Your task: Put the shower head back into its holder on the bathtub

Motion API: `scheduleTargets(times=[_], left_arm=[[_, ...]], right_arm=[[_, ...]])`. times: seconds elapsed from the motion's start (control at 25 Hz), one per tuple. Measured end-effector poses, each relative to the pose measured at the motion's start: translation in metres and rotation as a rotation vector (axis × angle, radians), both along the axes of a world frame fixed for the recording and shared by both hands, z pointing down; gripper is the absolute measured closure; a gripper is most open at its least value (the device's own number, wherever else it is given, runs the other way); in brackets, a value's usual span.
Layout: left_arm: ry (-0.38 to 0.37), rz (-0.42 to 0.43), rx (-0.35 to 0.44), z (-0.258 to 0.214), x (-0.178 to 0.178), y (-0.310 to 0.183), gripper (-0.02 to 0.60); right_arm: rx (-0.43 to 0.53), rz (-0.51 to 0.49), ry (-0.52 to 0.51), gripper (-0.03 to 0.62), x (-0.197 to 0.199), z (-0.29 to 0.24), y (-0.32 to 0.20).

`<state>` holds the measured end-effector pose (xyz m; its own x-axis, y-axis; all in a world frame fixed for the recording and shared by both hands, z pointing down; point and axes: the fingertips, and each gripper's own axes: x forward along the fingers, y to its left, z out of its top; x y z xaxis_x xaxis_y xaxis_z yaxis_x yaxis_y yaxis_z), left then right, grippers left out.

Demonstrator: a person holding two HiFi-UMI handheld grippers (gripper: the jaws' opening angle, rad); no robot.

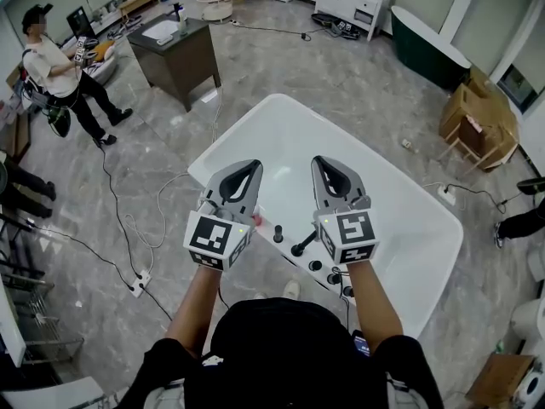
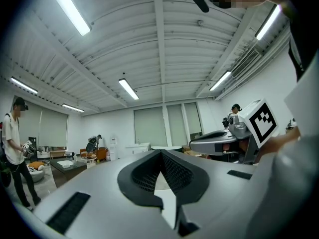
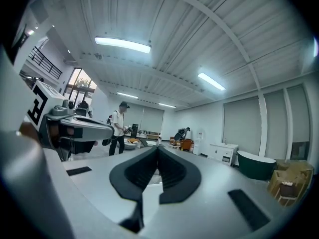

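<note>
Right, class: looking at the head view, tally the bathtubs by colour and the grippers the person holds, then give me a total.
White bathtub: 1
Dark green bathtub: 1
Grippers, left gripper and right gripper: 2
Total: 4

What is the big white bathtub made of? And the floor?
The bathtub looks like smooth white acrylic or enamel, though I can't tell which: its surface is even and seamless. The floor looks like polished grey stone or marble-look tile, with pale veins and faint grid lines.
</note>
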<state>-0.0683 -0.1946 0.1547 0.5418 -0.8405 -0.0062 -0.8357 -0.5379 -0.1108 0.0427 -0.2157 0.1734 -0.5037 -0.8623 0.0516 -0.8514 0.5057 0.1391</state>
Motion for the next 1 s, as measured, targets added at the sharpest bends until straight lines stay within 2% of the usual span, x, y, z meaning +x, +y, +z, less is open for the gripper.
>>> scheduleTargets(times=[1.0], left_arm=[[0.001, -0.018, 0.021, -0.002, -0.014, -0.003, 0.568]], right_arm=[[-0.004, 0.000, -0.012, 0.572, -0.018, 0.000, -0.007]])
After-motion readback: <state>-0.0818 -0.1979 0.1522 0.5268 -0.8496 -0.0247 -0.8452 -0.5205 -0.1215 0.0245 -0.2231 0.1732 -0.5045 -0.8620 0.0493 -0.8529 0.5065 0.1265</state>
